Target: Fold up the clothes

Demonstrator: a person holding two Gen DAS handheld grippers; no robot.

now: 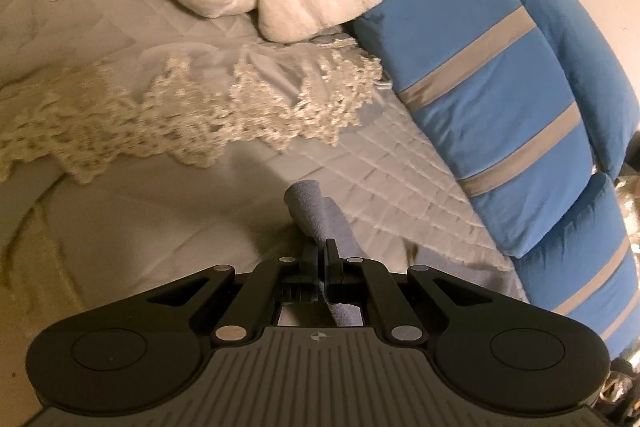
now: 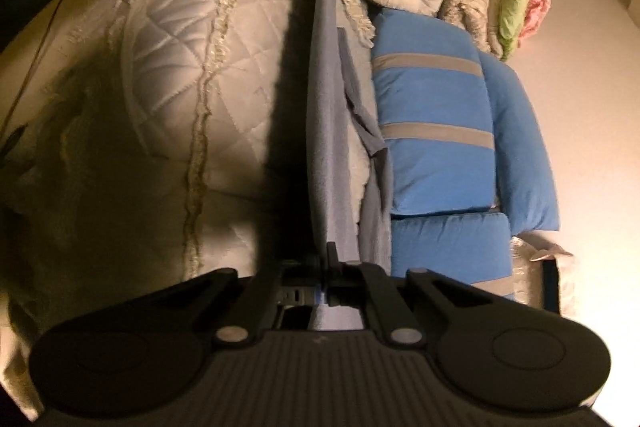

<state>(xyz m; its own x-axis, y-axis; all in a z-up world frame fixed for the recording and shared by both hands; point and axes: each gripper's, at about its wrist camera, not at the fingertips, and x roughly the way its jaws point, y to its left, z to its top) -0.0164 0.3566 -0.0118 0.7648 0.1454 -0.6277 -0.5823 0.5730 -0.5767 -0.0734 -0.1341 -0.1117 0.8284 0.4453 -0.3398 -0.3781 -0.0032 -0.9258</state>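
While stretched taut between left gripper (image 1: 320,251) and right gripper (image 2: 325,259), both clamped on grey garment (image 2: 326,131): narrow, edge-on, slightly creased.

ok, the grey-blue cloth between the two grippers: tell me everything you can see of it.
The cloth is a plain grey-blue, soft, matte fabric, like fleece or jersey. It is pulled into a taut band above the quilted bedspread, beside the blue striped cushions. The right gripper is shut on its near end, the left gripper on the far end, where a rolled corner sticks out past the fingers. A looser flap hangs off its cushion side. What garment it is cannot be told.
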